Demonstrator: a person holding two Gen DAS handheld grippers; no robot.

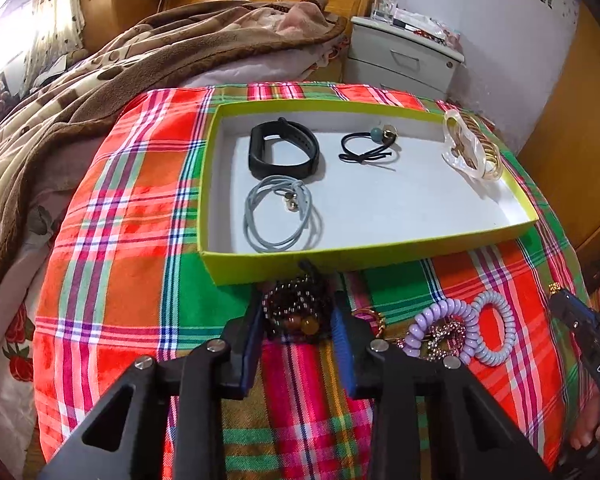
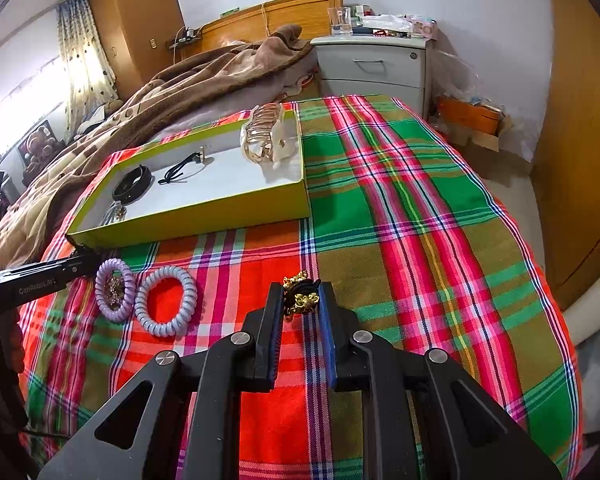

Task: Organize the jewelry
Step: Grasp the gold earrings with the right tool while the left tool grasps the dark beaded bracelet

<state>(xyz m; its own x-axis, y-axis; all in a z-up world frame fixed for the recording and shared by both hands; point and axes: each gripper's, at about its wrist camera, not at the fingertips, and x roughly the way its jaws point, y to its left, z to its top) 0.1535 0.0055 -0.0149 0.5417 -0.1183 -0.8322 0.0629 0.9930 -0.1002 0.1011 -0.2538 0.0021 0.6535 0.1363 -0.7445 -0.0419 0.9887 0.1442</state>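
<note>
Holding: left gripper (image 1: 298, 312) clamps 1 beaded bracelet (image 1: 296, 308) | right gripper (image 2: 302, 300) clamps 1 gold-charm tie (image 2: 300, 294) | 2 coil ties (image 2: 166, 300)

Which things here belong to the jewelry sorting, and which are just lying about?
Job: green box, black band, grey cords, hair claw, beaded bracelet, coil ties, gold-charm tie.
Lying about: blanket, nightstand, glass.

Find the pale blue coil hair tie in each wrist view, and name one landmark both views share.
Left wrist view: pale blue coil hair tie, lower right, on the cloth beside the lilac coil.
Right wrist view: pale blue coil hair tie, lower left, right of the lilac coil.
Shared landmark: the green box.
</note>
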